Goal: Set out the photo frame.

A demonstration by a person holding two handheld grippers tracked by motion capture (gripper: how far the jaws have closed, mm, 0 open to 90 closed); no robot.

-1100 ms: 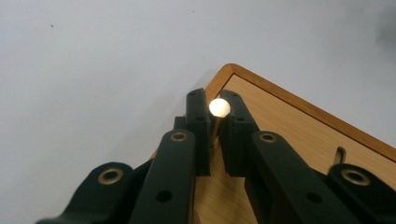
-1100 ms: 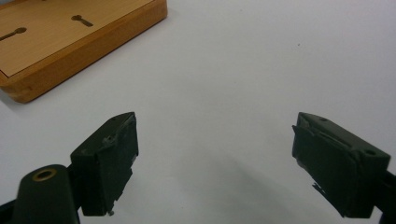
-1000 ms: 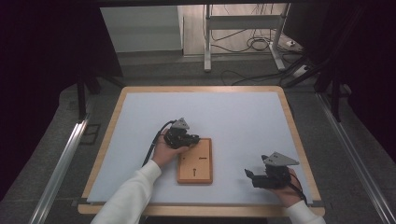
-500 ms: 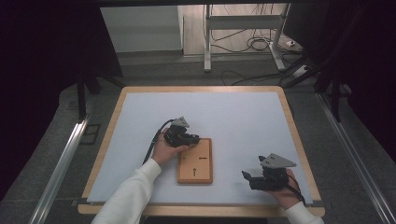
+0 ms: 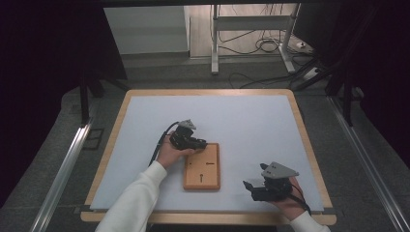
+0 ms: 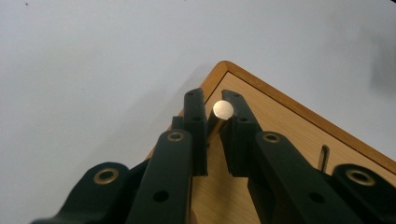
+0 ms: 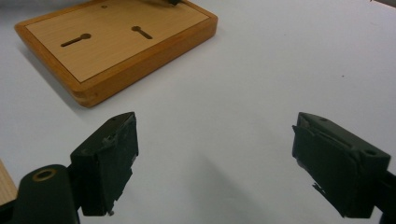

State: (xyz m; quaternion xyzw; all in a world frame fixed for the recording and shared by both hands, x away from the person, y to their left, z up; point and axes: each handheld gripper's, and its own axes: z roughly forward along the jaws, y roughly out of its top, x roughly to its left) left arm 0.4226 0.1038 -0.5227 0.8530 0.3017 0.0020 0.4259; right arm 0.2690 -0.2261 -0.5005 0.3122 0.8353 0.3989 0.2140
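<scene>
Just one wooden board (image 5: pixel 202 166), two keyhole slots (image 7: pixel 142 31)

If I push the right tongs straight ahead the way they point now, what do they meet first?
Probably bare white table surface first. The right tongs stand open with nothing between them, and the wooden board lies ahead but off to the left of their line. Depth is hard to judge, so a slight drift could catch its corner.

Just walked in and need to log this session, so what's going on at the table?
A person works two hand-held claws over a white table. The left claw is shut on a small metal pin at the far left corner of a wooden board, which has two keyhole slots. The right claw is open with nothing between its jaws, sitting near the table's front edge to the right of the board, apart from it.
</scene>
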